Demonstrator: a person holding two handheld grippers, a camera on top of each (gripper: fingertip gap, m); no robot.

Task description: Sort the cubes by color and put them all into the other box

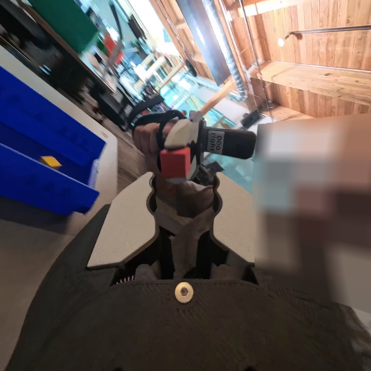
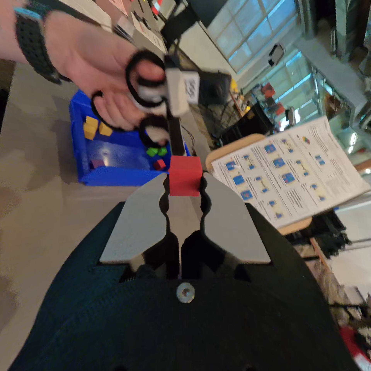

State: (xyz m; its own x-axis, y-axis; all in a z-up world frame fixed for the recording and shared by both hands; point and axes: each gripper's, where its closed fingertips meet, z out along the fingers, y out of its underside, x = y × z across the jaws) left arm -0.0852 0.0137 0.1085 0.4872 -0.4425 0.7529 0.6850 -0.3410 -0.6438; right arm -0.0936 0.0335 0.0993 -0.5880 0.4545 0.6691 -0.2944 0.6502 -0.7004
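My right gripper point(image 2: 184, 180) is shut on a red cube point(image 2: 184, 175), held in the air at the fingertips. In the left wrist view the same gripper point(image 1: 176, 160) faces me in a person's hand, with the red cube point(image 1: 174, 164) between its grey fingers. My left gripper point(image 1: 183, 178) is open and empty, its tips just short of the cube. It shows blurred in the right wrist view point(image 2: 176, 138), held by a hand point(image 2: 90, 66) with a dark wristband, above and behind the cube.
A blue bin point(image 2: 120, 177) on the beige table point(image 2: 40, 200) holds yellow point(image 2: 90, 128), green point(image 2: 156, 151), red and dark red cubes. It also shows at the left in the left wrist view point(image 1: 40, 180). A printed sheet on a wooden board point(image 2: 291, 170) lies to the right.
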